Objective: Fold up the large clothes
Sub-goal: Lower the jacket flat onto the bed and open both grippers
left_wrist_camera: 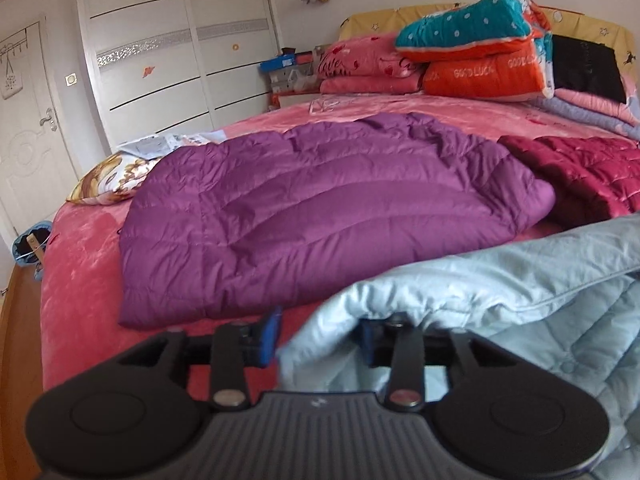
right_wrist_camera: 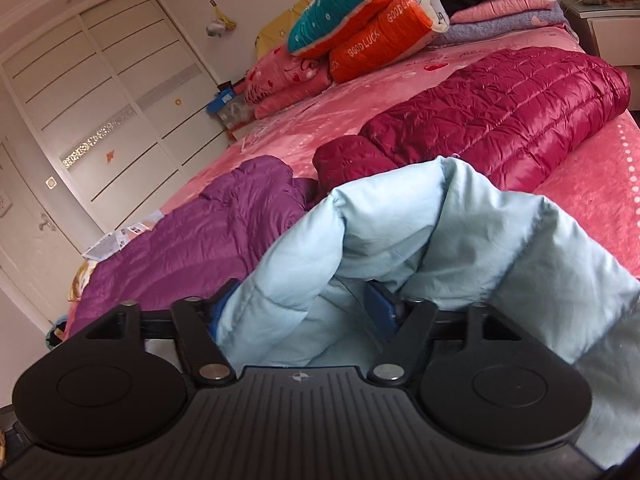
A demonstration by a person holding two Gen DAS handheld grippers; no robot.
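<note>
A light blue padded jacket (left_wrist_camera: 500, 292) is bunched over both grippers, lifted above the pink bed. My left gripper (left_wrist_camera: 316, 340) has its blue pads closed on a fold of the jacket's edge. My right gripper (right_wrist_camera: 300, 312) is shut on another thick fold of the same jacket (right_wrist_camera: 420, 232). A purple down jacket (left_wrist_camera: 312, 216) lies spread flat on the bed beyond the left gripper; it also shows in the right wrist view (right_wrist_camera: 208, 232). A dark red quilted jacket (right_wrist_camera: 492, 120) lies further right, also seen in the left wrist view (left_wrist_camera: 584, 172).
The pink bed cover (left_wrist_camera: 80, 280) spans both views. Folded quilts and pillows (left_wrist_camera: 472, 56) are stacked at the headboard. A patterned pillow (left_wrist_camera: 112, 180) and papers lie at the bed's far left edge. A white wardrobe (left_wrist_camera: 160, 48) and door stand behind. A nightstand (right_wrist_camera: 604, 24) is at right.
</note>
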